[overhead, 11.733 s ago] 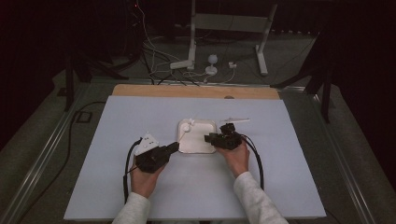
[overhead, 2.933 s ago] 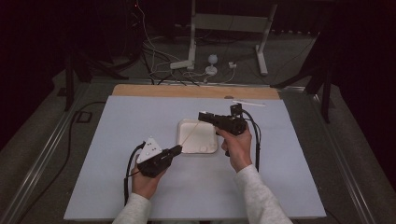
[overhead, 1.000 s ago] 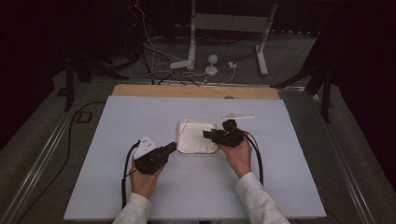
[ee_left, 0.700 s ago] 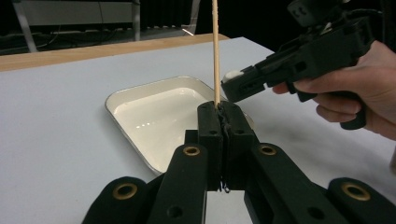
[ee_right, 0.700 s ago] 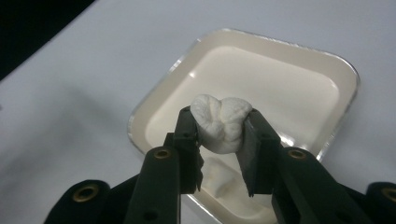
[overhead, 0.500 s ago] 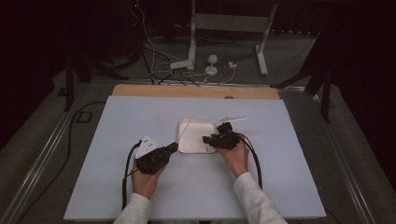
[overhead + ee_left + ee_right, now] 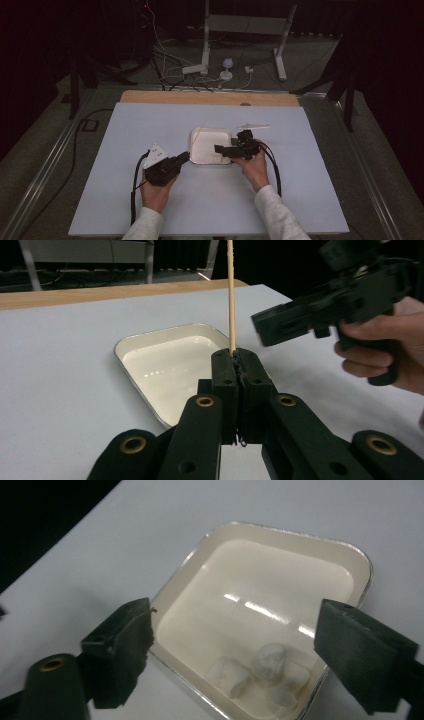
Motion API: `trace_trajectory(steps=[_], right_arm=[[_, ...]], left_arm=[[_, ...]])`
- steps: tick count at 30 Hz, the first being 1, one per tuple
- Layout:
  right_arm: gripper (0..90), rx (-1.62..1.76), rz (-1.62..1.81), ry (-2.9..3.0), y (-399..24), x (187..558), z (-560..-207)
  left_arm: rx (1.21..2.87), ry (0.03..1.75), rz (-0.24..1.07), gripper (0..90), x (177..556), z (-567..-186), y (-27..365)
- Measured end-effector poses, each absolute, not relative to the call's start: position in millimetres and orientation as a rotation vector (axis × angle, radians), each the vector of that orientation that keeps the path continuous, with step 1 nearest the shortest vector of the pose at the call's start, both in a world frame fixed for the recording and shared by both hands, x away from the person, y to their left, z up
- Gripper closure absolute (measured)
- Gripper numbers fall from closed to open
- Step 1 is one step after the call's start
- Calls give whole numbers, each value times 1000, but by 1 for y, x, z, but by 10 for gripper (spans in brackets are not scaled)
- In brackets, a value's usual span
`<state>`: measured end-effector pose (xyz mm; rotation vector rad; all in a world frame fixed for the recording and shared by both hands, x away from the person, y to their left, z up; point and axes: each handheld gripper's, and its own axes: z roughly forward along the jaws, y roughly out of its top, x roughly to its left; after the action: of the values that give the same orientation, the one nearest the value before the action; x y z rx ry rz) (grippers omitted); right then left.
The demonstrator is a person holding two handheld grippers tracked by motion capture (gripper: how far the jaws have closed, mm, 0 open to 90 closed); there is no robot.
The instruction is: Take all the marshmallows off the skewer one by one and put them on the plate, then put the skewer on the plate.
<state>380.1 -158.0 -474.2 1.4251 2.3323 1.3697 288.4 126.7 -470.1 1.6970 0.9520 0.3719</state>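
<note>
Black jaws of the left gripper (image 7: 235,357) are pressing together on the lower end of a thin wooden skewer (image 7: 230,290), which is standing upright from the pinch. In the high view the left gripper (image 7: 181,159) is sitting just short of the near left corner of the white tray (image 7: 200,150), and the skewer (image 7: 198,135) is showing as a faint line over the tray's left rim.

Beyond those jaws the tray (image 7: 131,346) is lying flat on the pale table cover (image 7: 125,130), its glossy floor catching the room lights.

Further right, the right gripper (image 7: 221,149) is hovering over the tray's right side, its jaws having just been opening; they are now standing wide apart with nothing pressed between them. Directly below and between them, three white marshmallow pieces (image 7: 260,672) are resting together in the near corner of the tray (image 7: 362,562).

Judged step: picking up a piece for threading onto the skewer. To do it well, the right gripper should be lowering squarely over a single piece, closing gently so the soft piece is not crushed, and avoiding the tray wall. The left grip should be holding the skewer steady and upright, since a slender stick pinched at one end could pivot under push.
</note>
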Motion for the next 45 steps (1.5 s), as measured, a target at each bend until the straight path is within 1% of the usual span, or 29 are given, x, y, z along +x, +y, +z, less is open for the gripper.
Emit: trace_trajectory(steps=[3,8,21,35,45], right_arm=[[108,1407,1404,2331,-162,376,-468],[104,1337,1435,2338,-168,370,-460],[46,1238,1488,2337,-183,351,-451],[34,1167,1528,2252,-224,326,-449],[37,1171,1513,2192,-255,303,-451]], left_arm=[[1686,963,362,893,292,-469,124],[1675,977,364,893,296,-465,117],[1653,1044,380,892,309,-461,108],[1680,1104,374,892,326,-466,94],[1724,1154,370,893,337,-481,79]])
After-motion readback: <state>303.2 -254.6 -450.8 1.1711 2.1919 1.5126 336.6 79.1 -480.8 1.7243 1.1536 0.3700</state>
